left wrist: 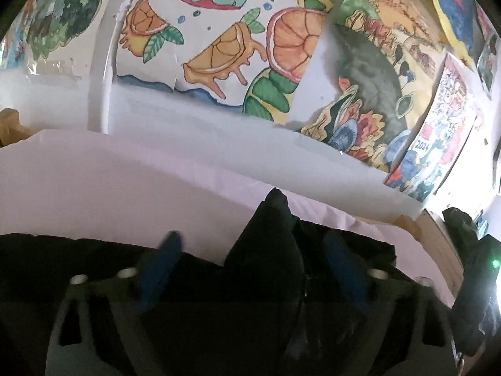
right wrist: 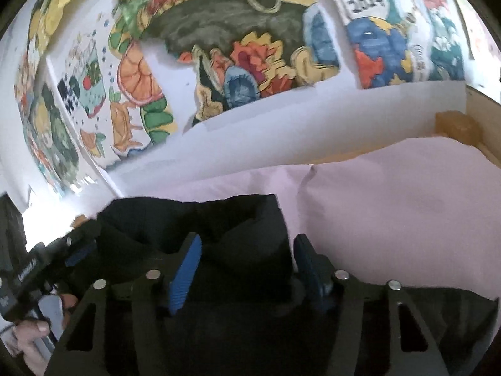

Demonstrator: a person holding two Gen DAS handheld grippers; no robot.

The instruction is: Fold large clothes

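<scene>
While the far wall (left wrist: 56,94) fills the upper half of both wrist views, white and papered with bright painted drawings, the pale pink sheet (left wrist: 94,194) of the bed spreads below it toward the cameras. Among the drawings (left wrist: 225,47) are orange slices with green leaves, a big dark grey shape ringed by red, yellow and blue blooms, and a poster (right wrist: 366,1) on the right bearing the only readable writing, "2024", in dark figures on a white panel; other lettering around it is too smeared to read. A light wooden bed frame (right wrist: 457,125) edges the sheet at the far right corner. On the near part of the sheet lies the black garment (right wrist: 194,219), bunched into soft folds, its far edge lying across the pink fabric. In the left wrist view a peak of the same dark cloth (left wrist: 272,235) rises between the blue pads, and the left gripper (left wrist: 253,250) has its jaws spread wide apart, neither pad visibly pressing the cloth. The right gripper (right wrist: 245,250) likewise stands with its ribbed blue pads (right wrist: 188,269) parted, a thick fold of the garment sitting in the gap between them without being pinched. At the near left of the right wrist view the person's left hand (right wrist: 29,335) wraps the handle of the other tool, whose white label is too blurred to read.
</scene>
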